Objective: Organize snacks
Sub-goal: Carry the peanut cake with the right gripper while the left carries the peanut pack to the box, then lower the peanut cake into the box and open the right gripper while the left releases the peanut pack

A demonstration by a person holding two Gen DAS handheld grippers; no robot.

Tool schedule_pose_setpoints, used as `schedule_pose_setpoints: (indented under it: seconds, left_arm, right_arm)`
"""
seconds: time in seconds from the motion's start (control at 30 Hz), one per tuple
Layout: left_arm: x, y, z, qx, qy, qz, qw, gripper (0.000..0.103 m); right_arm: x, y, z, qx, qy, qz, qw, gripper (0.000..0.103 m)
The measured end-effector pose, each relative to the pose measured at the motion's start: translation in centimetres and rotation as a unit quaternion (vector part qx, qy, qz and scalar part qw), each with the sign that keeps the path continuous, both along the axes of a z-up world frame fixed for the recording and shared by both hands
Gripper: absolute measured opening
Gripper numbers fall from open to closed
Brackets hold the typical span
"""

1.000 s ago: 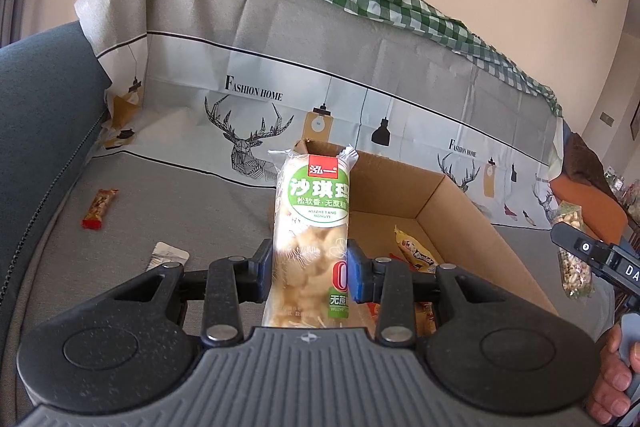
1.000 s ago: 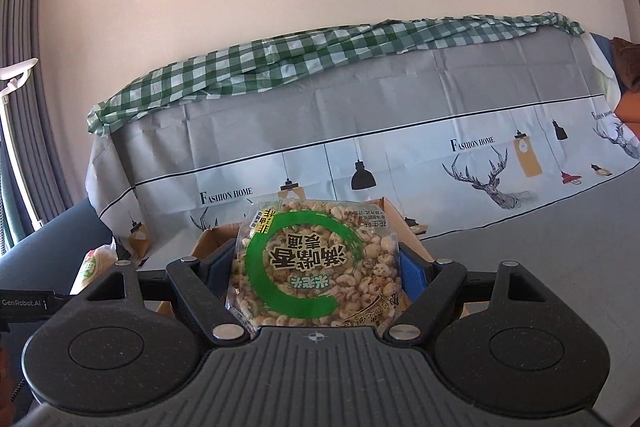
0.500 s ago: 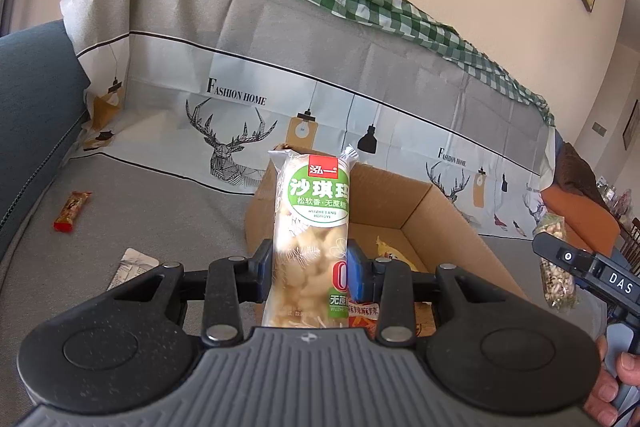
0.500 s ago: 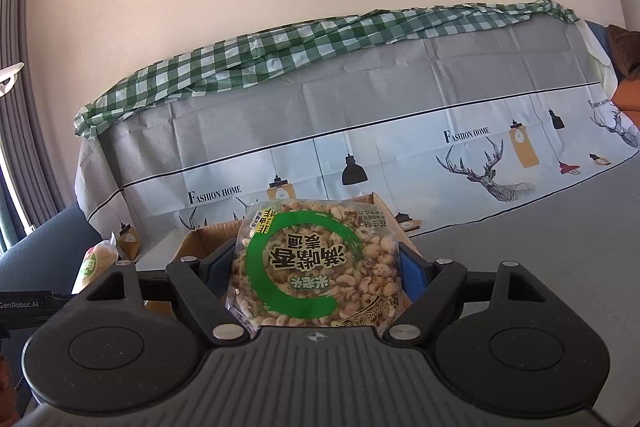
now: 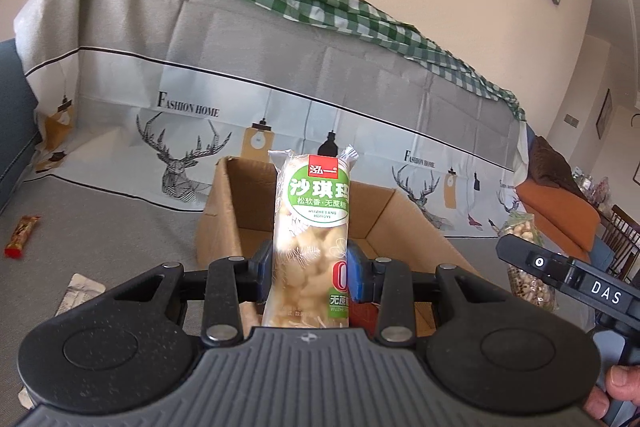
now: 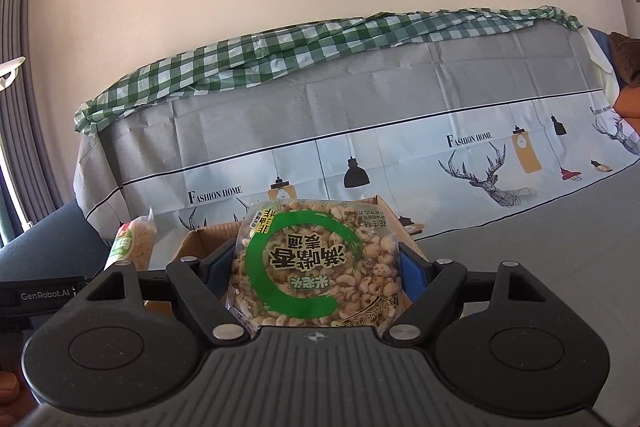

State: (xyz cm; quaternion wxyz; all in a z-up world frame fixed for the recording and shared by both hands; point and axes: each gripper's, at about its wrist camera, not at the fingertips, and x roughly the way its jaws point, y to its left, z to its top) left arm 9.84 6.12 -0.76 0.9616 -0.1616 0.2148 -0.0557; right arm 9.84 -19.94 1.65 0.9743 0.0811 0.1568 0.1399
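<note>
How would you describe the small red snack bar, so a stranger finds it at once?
Start at the cardboard box on the grey sofa cover. Look far left of it, near the blue cushion. The red snack bar lies alone there, narrow and bright, unlike the flat silver packet nearer the camera.

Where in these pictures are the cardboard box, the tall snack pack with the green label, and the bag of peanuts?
cardboard box point(image 5: 376, 215), left wrist view, inner right wall.
tall snack pack point(image 5: 316, 211), left wrist view, green label.
bag of peanuts point(image 6: 316, 267), right wrist view, printed front.
</note>
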Motion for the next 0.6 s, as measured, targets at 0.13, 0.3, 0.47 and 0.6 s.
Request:
schedule_pose_setpoints:
  seconds: [0.13,0.3,0.47,0.6]
  left_arm:
    - [0.5,-0.5,0.0,-0.006,-0.007,-0.007,0.9999,0.04]
    - [1.1,-1.2,-0.1,-0.016,-0.013,-0.016,0.9997,0.04]
    - [1.6,-2.0,-0.3,-0.024,-0.014,-0.024,0.9993,0.04]
    - [2.0,-2.5,-0.3,-0.028,-0.016,-0.029,0.9991,0.04]
  right_arm:
    - [0.1,0.0,0.0,0.001,0.0,-0.001,1.0,0.081]
    - [0.3,0.2,-0.1,0.003,0.002,-0.004,1.0,0.081]
    - [0.4,0.7,-0.2,-0.003,0.001,-0.001,1.0,0.081]
    - [0.6,0.9,-0.2,-0.007,0.0,0.001,1.0,0.081]
